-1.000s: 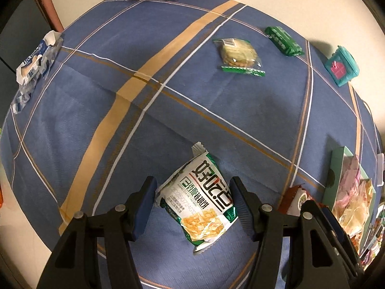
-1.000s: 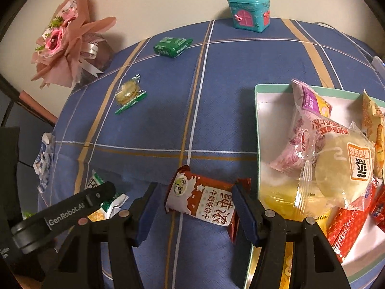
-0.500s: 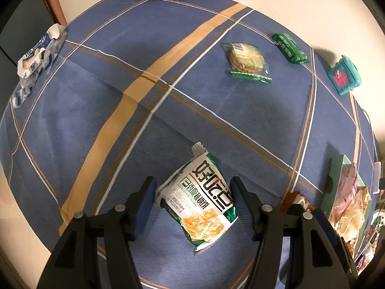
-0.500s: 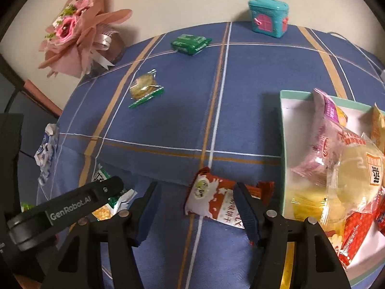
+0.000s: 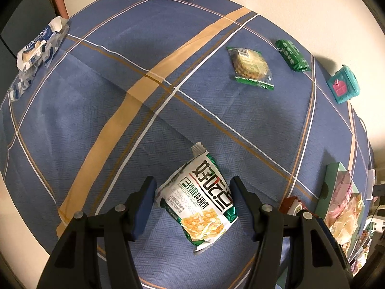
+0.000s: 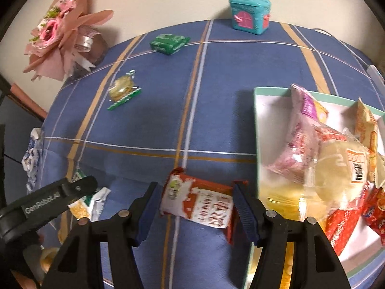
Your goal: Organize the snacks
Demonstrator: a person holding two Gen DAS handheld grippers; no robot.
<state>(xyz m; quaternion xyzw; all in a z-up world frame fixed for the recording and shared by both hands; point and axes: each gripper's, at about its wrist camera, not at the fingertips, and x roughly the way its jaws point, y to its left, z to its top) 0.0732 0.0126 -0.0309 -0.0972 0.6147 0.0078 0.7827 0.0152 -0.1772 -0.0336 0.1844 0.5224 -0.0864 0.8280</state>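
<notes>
The green-and-white snack bag (image 5: 201, 198) lies on the blue checked table (image 5: 101, 101) between the fingers of the left claw (image 5: 192, 202), whose jaws stand partly apart on either side of it; whether the pads press on it I cannot tell. The red-and-white biscuit pack (image 6: 198, 203) lies on the table just beside the tray (image 6: 257, 130), between the fingers of the right claw (image 6: 195, 207), whose jaws are also partly apart with the pads close to both ends; a grip cannot be told. The tray holds a heap of wrapped snacks, among them a pink pack (image 6: 296, 149) and a round pale cake (image 6: 341, 168). Farther off on the table lie a clear-wrapped cookie (image 5: 250, 66) and a green pack (image 5: 292, 55), well apart from the claws. A blue-and-white wrapper (image 5: 36, 53) sits at the left edge. Against the wall stand a teal toy house (image 6: 250, 14) and a pink bouquet (image 6: 62, 36)
</notes>
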